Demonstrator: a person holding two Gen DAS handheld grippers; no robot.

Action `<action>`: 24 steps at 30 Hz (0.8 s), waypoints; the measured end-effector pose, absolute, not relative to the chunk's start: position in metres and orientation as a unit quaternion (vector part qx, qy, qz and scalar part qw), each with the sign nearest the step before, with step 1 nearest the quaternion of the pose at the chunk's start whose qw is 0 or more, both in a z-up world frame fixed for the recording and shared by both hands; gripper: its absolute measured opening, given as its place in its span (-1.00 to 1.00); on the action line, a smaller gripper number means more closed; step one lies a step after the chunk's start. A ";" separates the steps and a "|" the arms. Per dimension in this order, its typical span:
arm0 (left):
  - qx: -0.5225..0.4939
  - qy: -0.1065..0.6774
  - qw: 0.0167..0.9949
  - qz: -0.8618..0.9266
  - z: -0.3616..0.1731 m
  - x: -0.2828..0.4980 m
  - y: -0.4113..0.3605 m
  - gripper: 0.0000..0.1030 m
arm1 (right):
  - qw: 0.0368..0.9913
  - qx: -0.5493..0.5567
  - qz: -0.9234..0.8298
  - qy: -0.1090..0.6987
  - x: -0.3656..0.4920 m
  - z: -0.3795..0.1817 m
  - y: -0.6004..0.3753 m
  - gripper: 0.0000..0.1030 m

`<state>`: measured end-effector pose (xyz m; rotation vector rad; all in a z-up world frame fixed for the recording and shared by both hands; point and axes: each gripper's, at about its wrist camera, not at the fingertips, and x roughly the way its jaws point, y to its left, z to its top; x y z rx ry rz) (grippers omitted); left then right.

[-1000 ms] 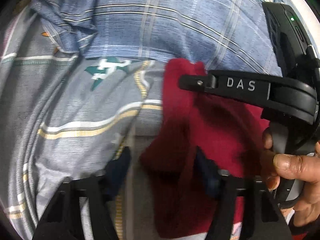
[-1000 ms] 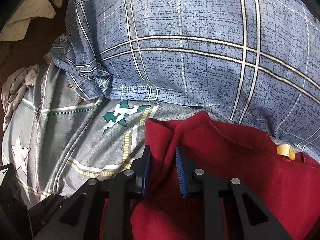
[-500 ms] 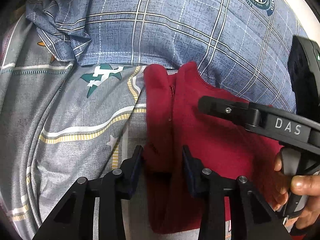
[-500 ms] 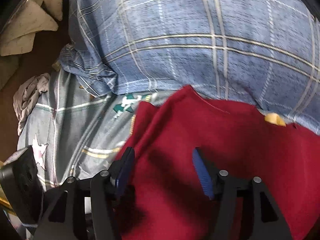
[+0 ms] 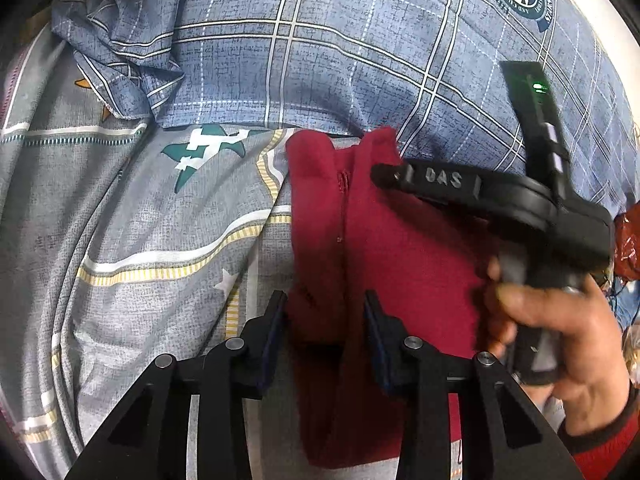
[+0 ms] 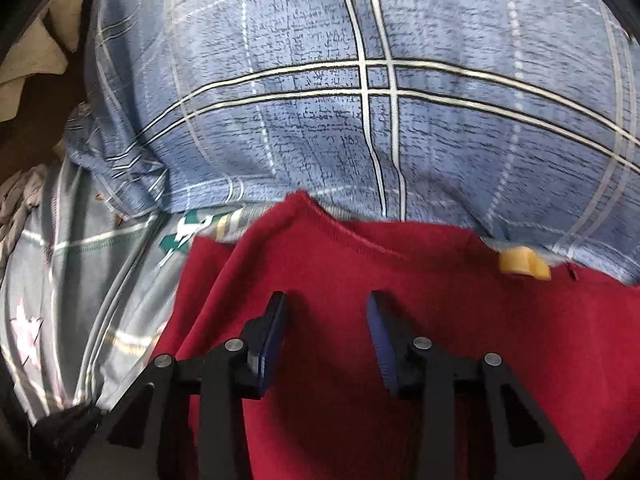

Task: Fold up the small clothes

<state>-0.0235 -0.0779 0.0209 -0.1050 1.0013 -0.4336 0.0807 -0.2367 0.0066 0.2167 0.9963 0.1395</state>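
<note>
From my left cam, the left gripper [image 5: 324, 320] has its jaws parted, both fingers pointing to 12 o'clock. My right gripper [image 5: 384, 174] comes in from 3 o'clock, tip aimed toward 9, a bit blurred, with my right hand [image 5: 560, 344] wrapped around its handle. On the right cam its jaws [image 6: 326, 326] sit wide apart, pointing to 12.

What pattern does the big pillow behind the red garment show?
The pillow is blue with white and dark check lines, clearest in the right wrist view.
</note>
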 end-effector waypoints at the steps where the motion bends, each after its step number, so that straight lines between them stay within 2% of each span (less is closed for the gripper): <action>1: -0.051 0.476 0.853 -0.206 0.021 -0.023 -0.078 -0.29 | 0.869 0.115 0.064 0.478 0.086 0.003 -0.239 -0.18; 6: -0.056 0.480 0.852 -0.203 0.019 -0.020 -0.076 -0.25 | 0.869 0.130 0.064 0.473 0.095 -0.004 -0.244 -0.20; 10: -0.059 0.482 0.853 -0.195 0.020 -0.019 -0.074 -0.13 | 0.870 0.134 0.064 0.471 0.085 0.003 -0.244 -0.17; 12: -0.059 0.480 0.854 -0.191 0.022 -0.020 -0.074 -0.05 | 0.869 0.140 0.073 0.468 0.072 0.011 -0.249 -0.11; 14: -0.061 0.478 0.857 -0.183 0.024 -0.021 -0.073 0.05 | 0.870 0.141 0.080 0.466 0.053 0.018 -0.255 0.07; 15: -0.063 0.476 0.859 -0.179 0.025 -0.020 -0.071 0.08 | 0.870 0.139 0.083 0.466 0.045 0.020 -0.257 0.09; 19: -0.080 0.471 0.861 -0.175 0.030 -0.021 -0.065 0.09 | 0.873 0.113 0.082 0.466 0.008 0.025 -0.267 0.11; 24: -0.068 0.433 0.884 -0.164 0.043 -0.029 -0.062 0.10 | 0.883 0.140 0.075 0.441 -0.034 0.038 -0.302 0.15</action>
